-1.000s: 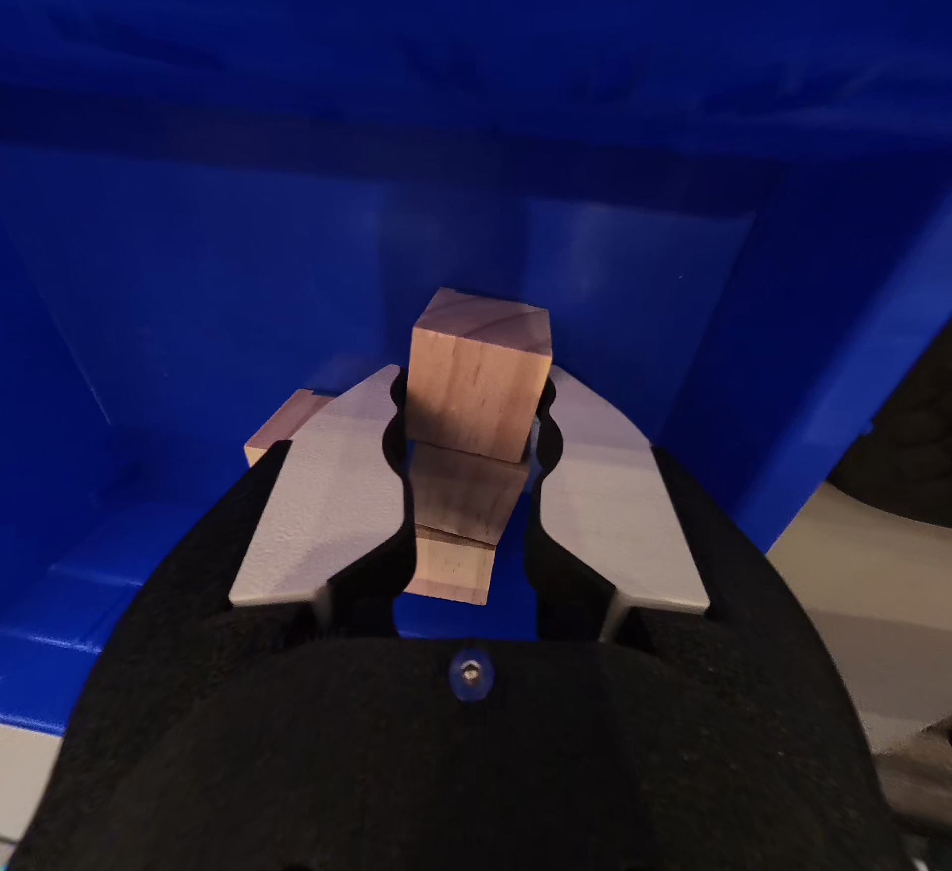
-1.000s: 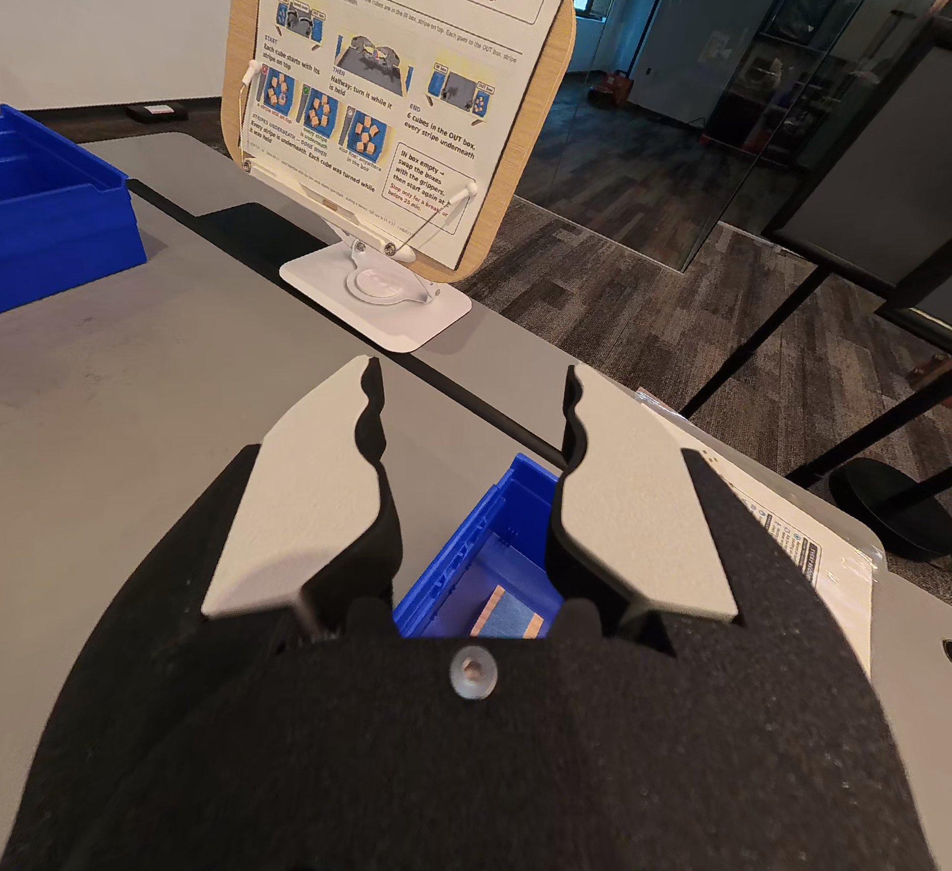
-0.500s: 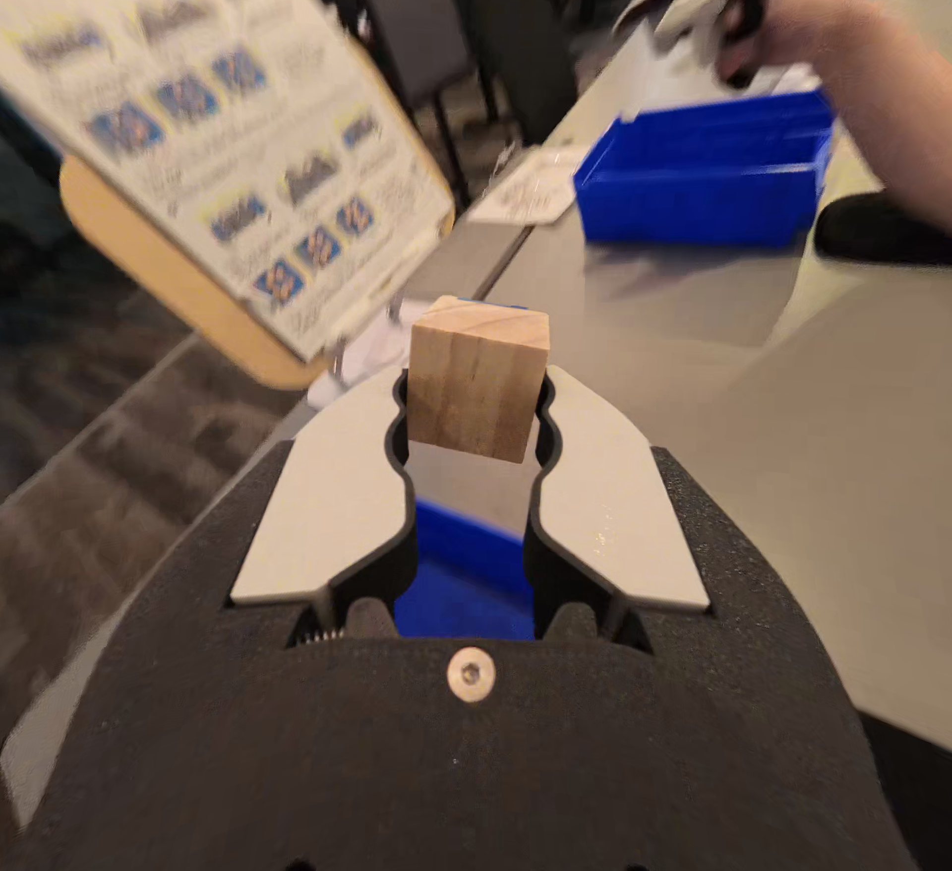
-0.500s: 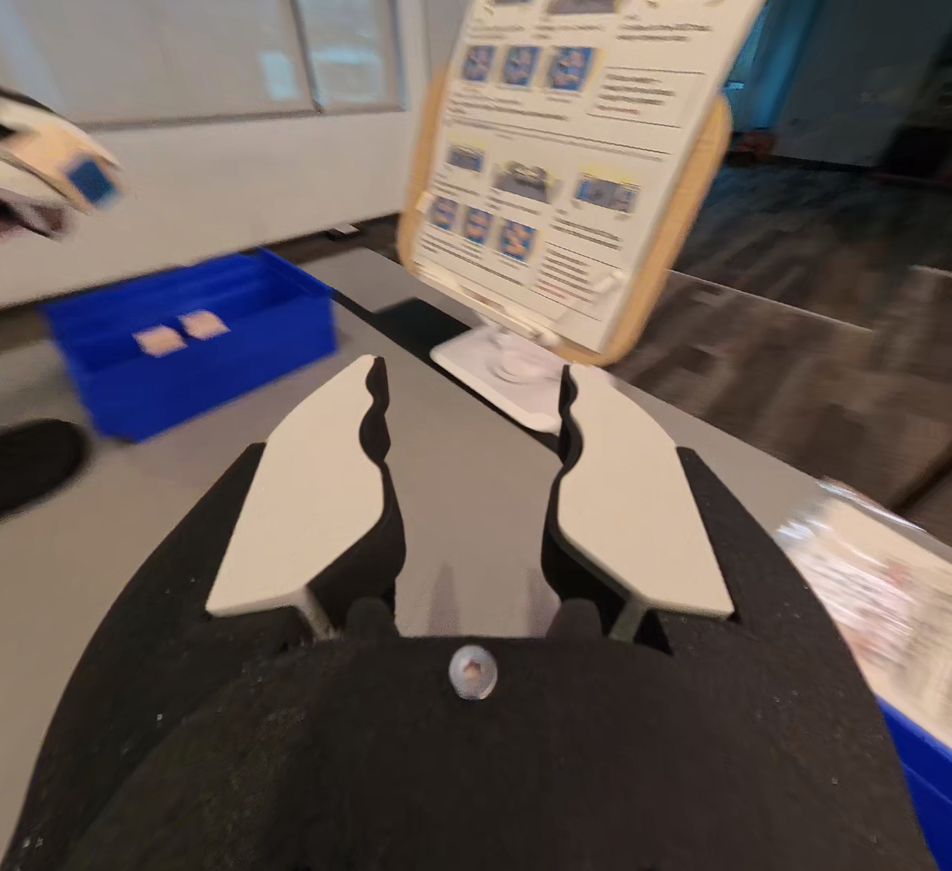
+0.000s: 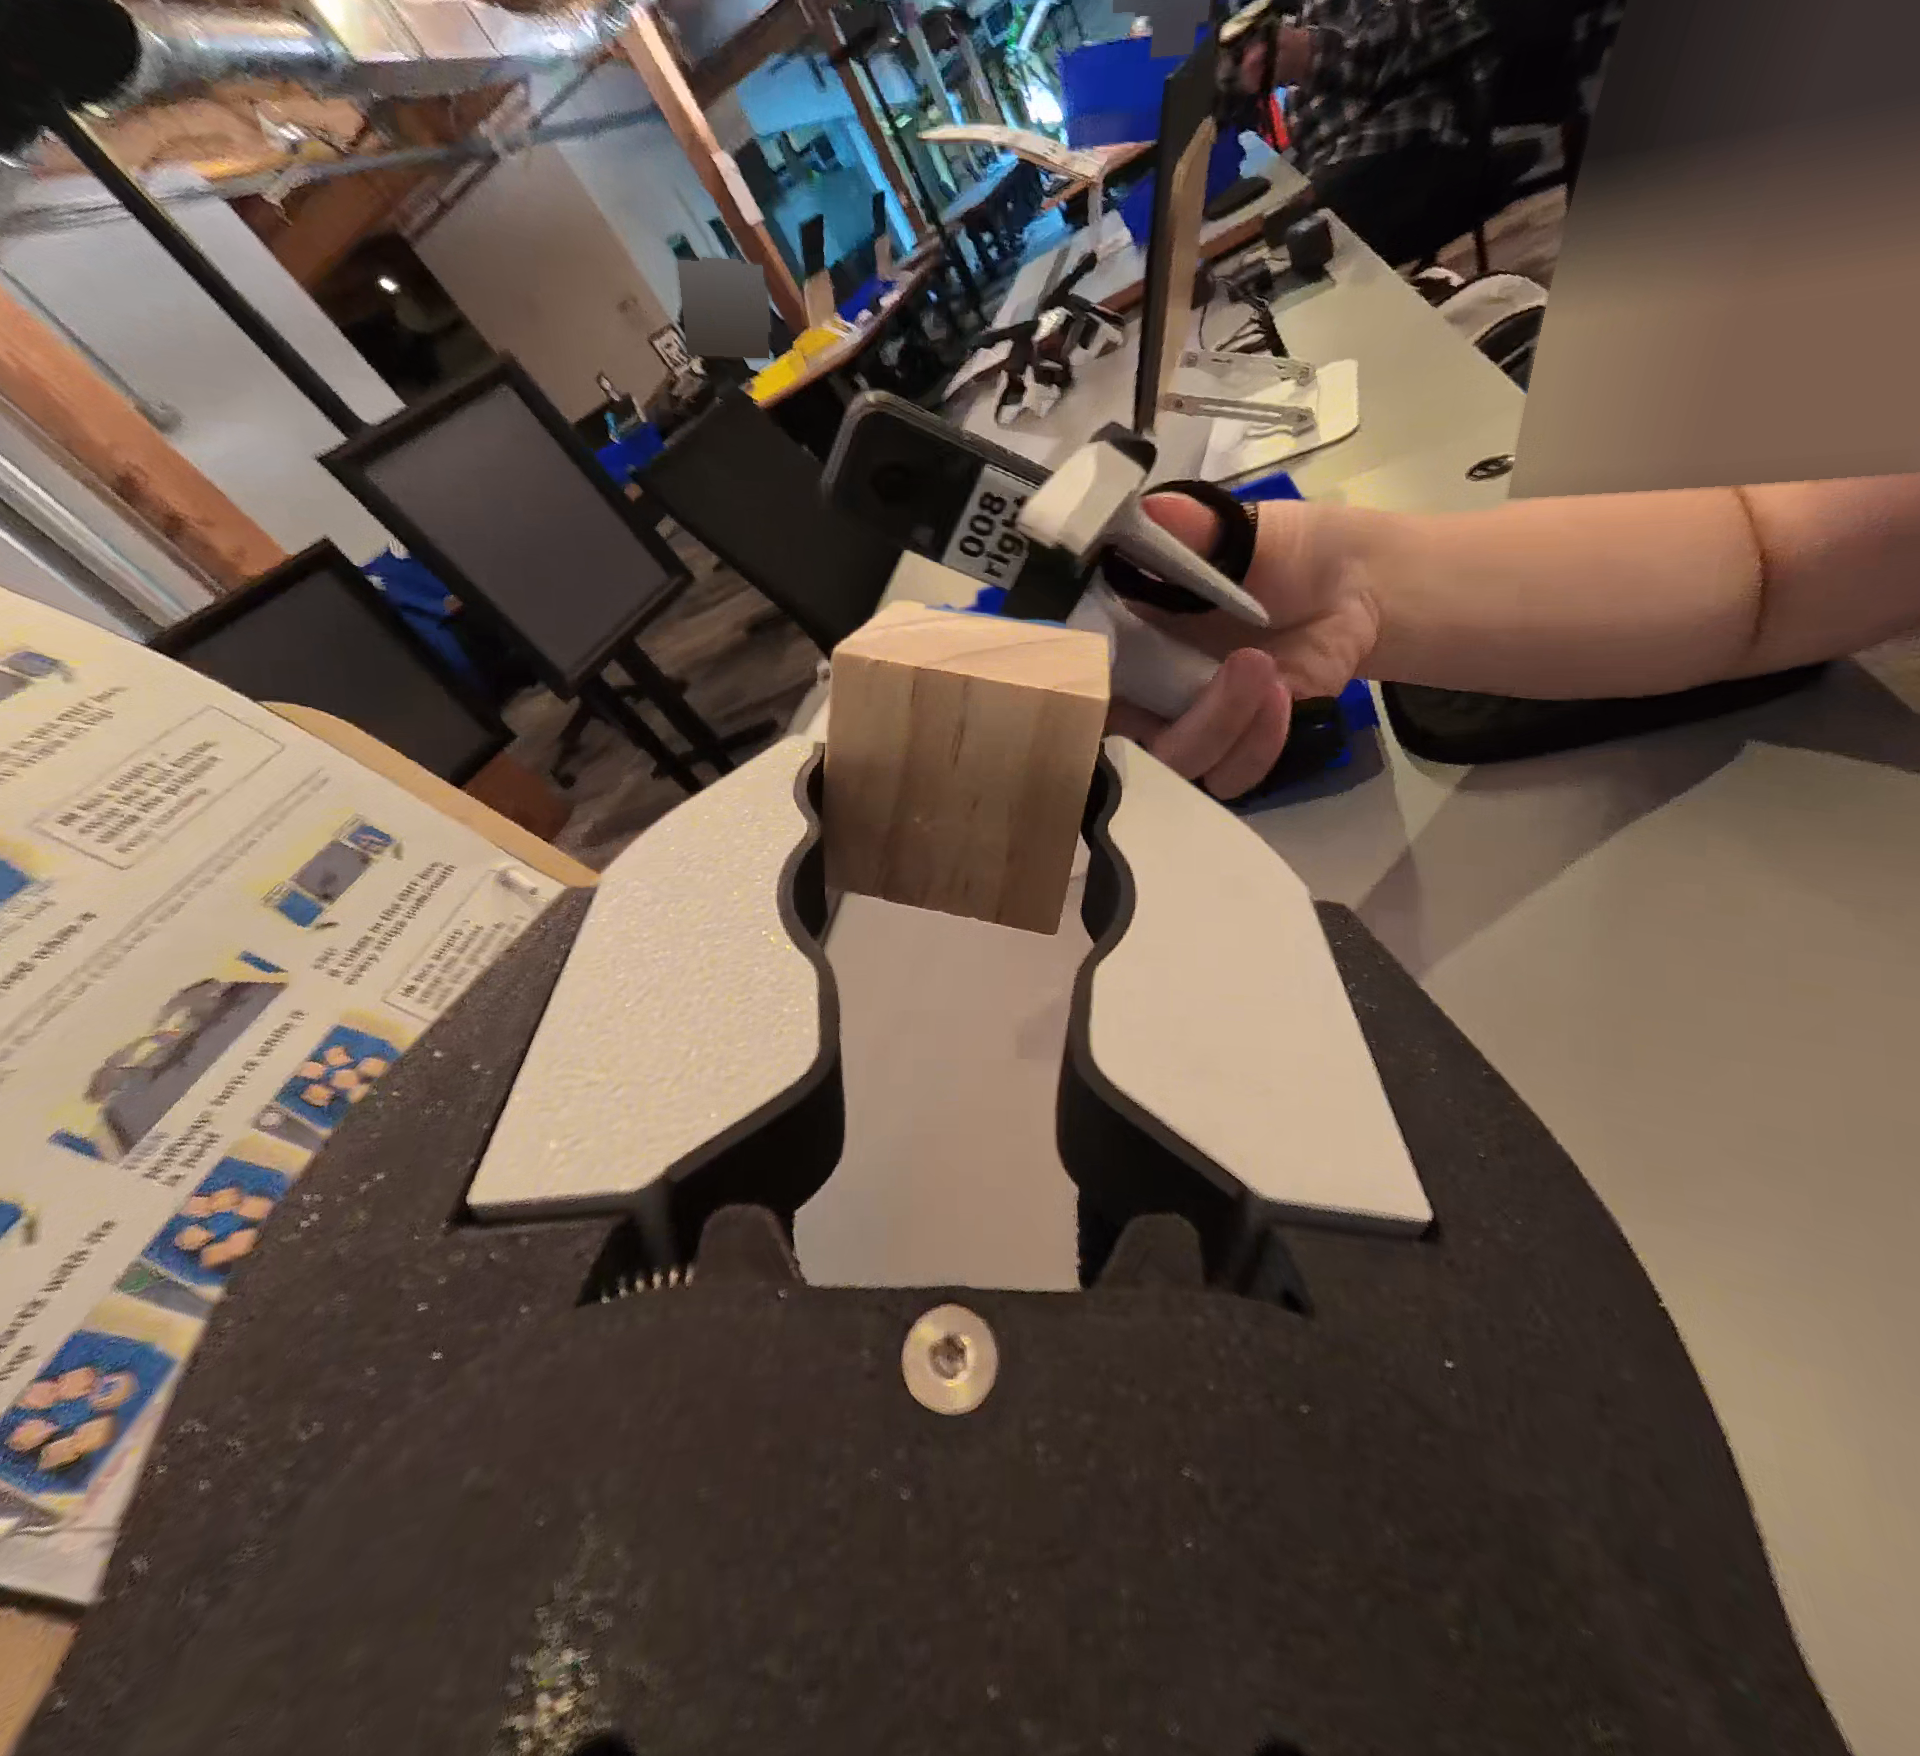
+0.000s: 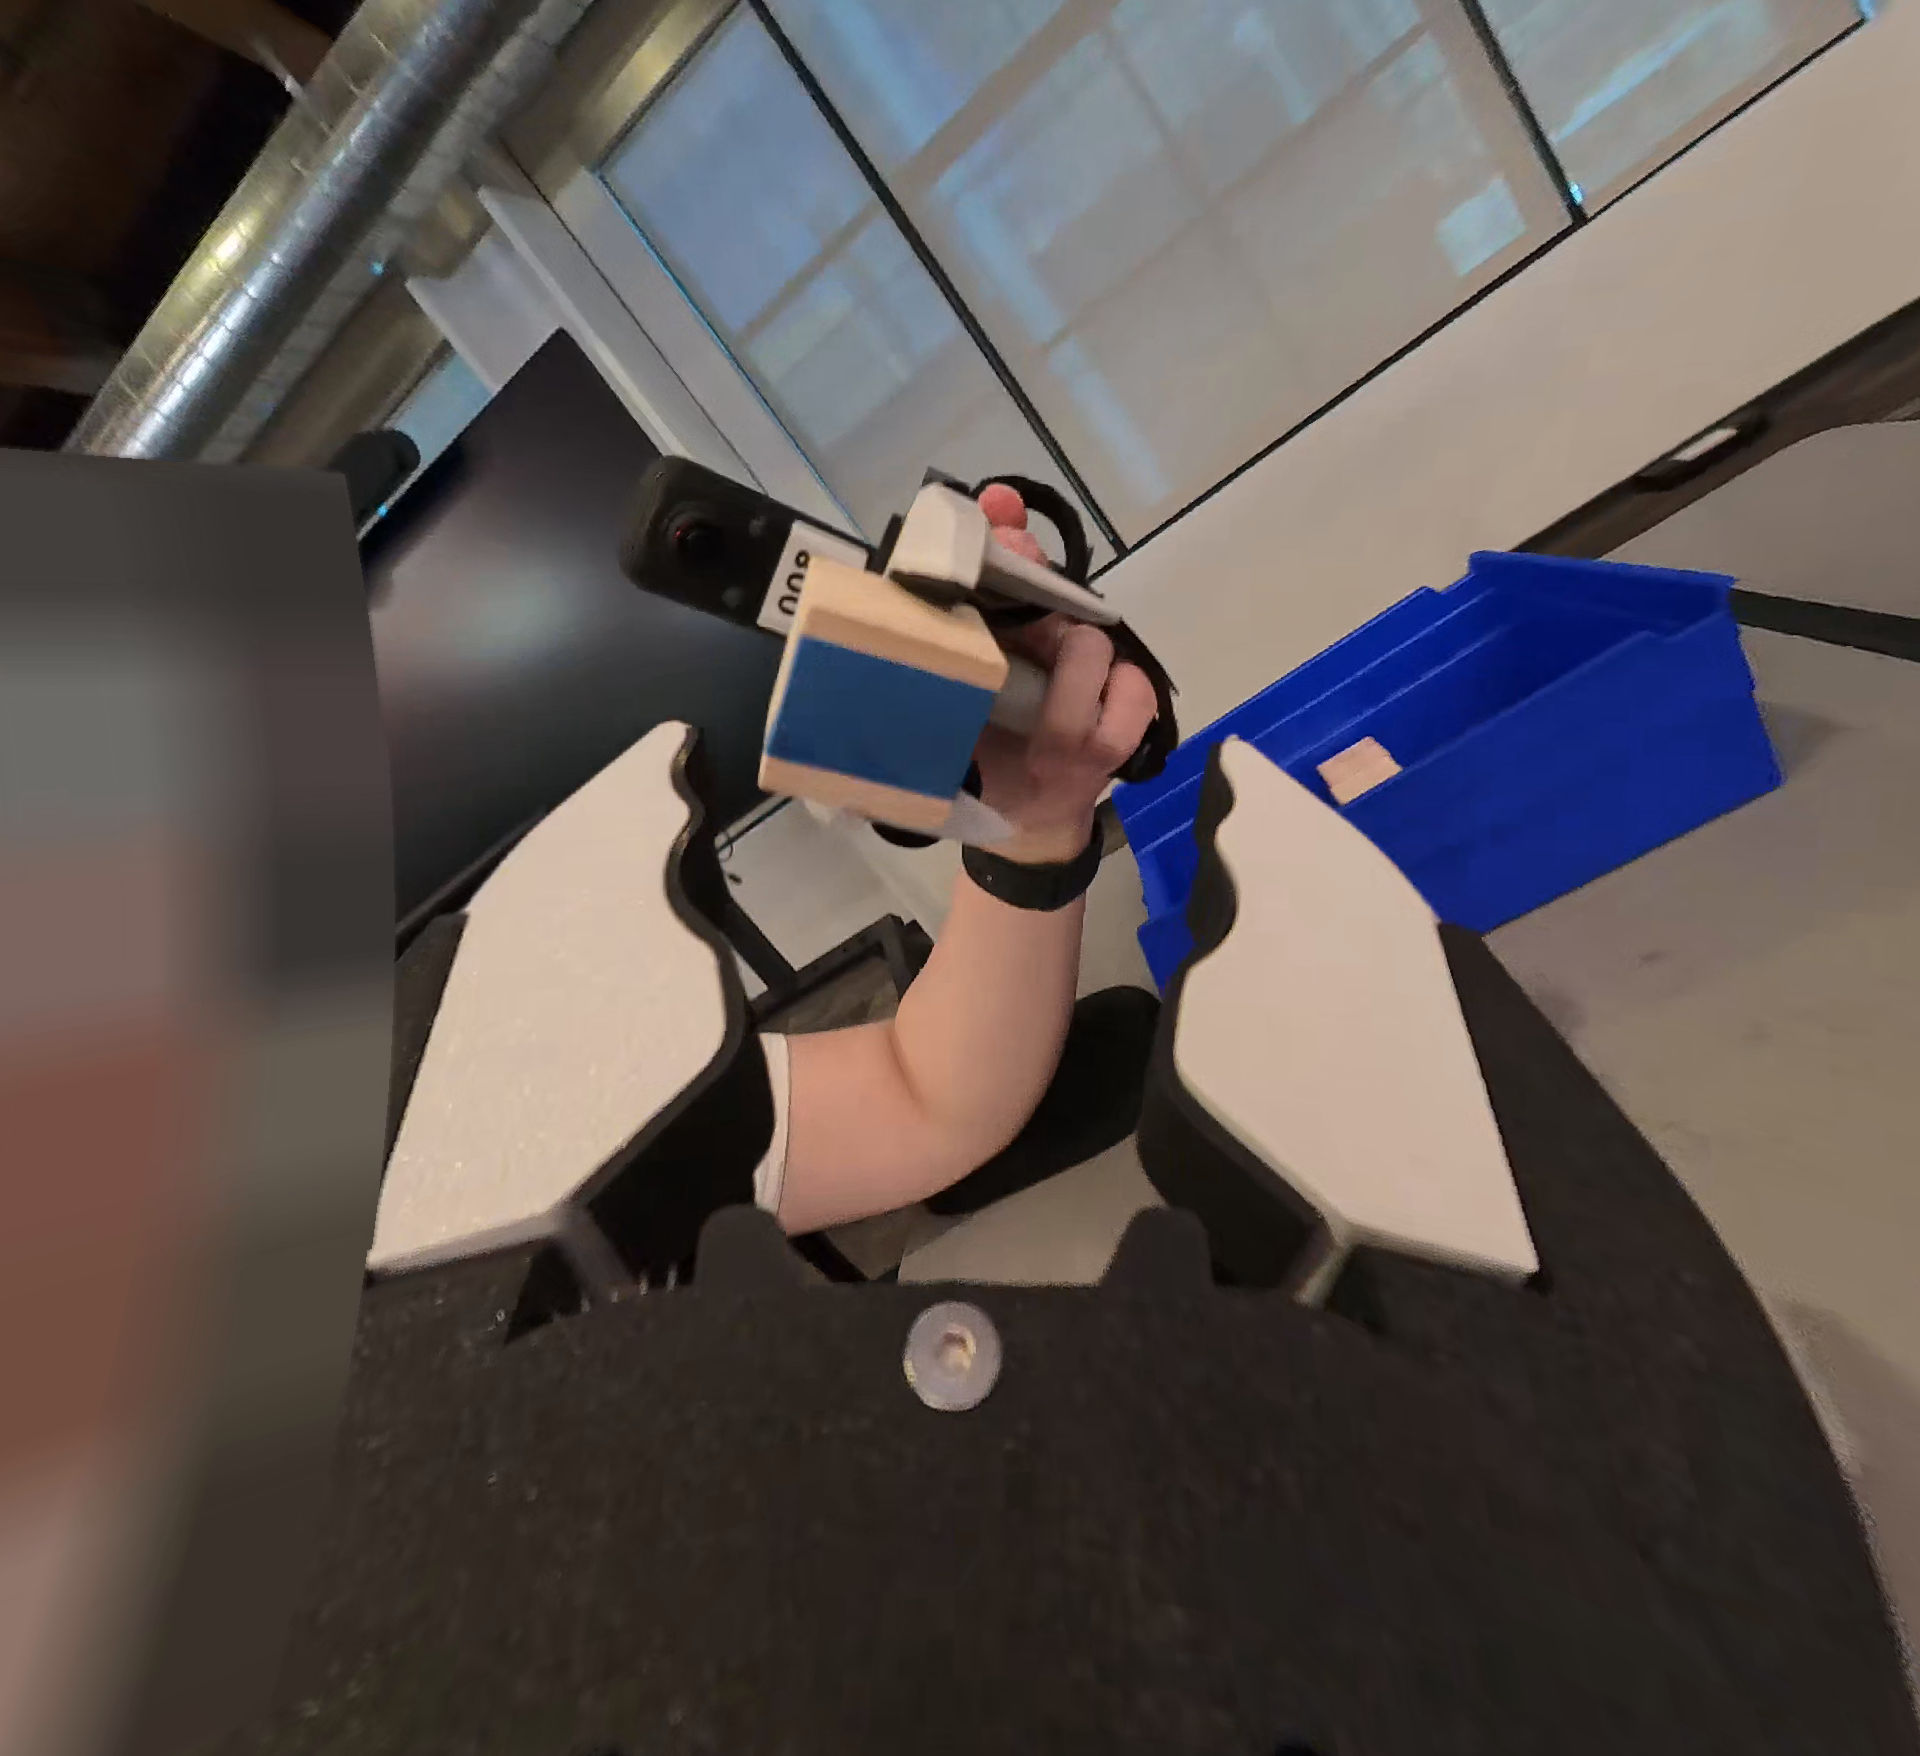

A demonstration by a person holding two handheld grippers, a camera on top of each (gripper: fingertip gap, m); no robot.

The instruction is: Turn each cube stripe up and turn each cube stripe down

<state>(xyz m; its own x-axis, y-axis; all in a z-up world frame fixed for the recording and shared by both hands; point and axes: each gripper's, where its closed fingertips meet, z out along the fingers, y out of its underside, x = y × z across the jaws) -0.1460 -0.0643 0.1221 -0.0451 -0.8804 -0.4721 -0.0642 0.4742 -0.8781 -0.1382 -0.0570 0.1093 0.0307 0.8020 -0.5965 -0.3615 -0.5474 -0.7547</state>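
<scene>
Item: 1 cube (image 5: 961, 776), clamped in our left gripper (image 5: 951, 813), had left its bin (image 6: 1507, 719) and faced our right gripper (image 6: 951, 833), jaws apart, likely for handover.

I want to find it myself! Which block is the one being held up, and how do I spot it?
Look above the grey table, left of the blue bin. The left gripper holds one wooden cube up in the air, facing the open right gripper. Unlike the plain cube lying in the bin, it shows a blue stripe.

The cube (image 5: 961, 771) is pale, matt wood (one face painted blue); the bin (image 6: 1538, 750) is glossy blue plastic.
</scene>
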